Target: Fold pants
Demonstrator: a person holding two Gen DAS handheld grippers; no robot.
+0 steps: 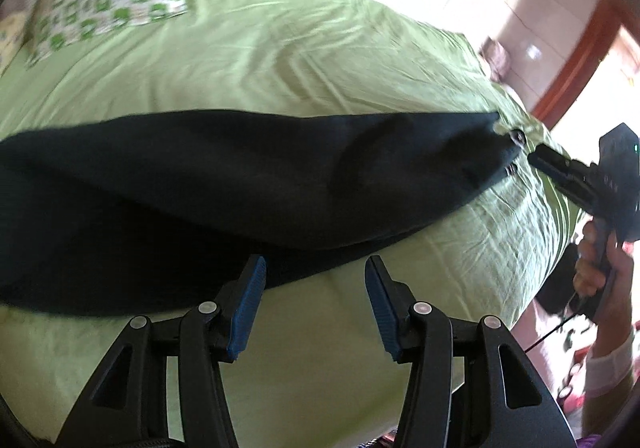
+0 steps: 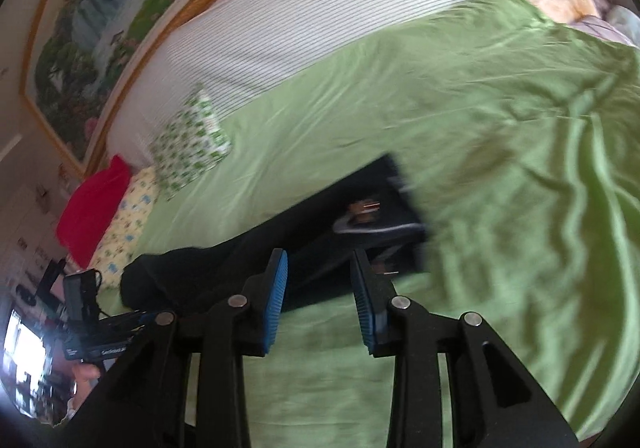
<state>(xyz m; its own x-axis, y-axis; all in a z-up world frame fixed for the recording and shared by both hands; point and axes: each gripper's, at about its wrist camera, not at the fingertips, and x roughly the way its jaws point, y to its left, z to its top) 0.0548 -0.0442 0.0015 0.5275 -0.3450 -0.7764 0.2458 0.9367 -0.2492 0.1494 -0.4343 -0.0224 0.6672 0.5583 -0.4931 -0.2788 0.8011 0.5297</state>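
Dark pants (image 1: 240,176) lie folded lengthwise across the green bed sheet (image 1: 280,60). Their waist end with metal buttons (image 1: 517,137) points at my right gripper (image 1: 534,158). My left gripper (image 1: 315,262) stands open at the pants' near edge, nothing between its blue pads (image 1: 248,308). In the right wrist view the pants (image 2: 340,220) stretch away leftward, their waistband and inner label nearest. My right gripper (image 2: 320,260) is open just short of the waist, its pads pressing on nothing. My left gripper (image 2: 136,318) shows at the far leg end.
A green-patterned pillow (image 2: 188,144), a yellow one (image 2: 128,216) and a red cushion (image 2: 92,208) lie at the head of the bed. A striped white cover (image 2: 320,20) runs along the far side below a framed painting (image 2: 100,36). The bed's edge drops off at the right (image 1: 532,288).
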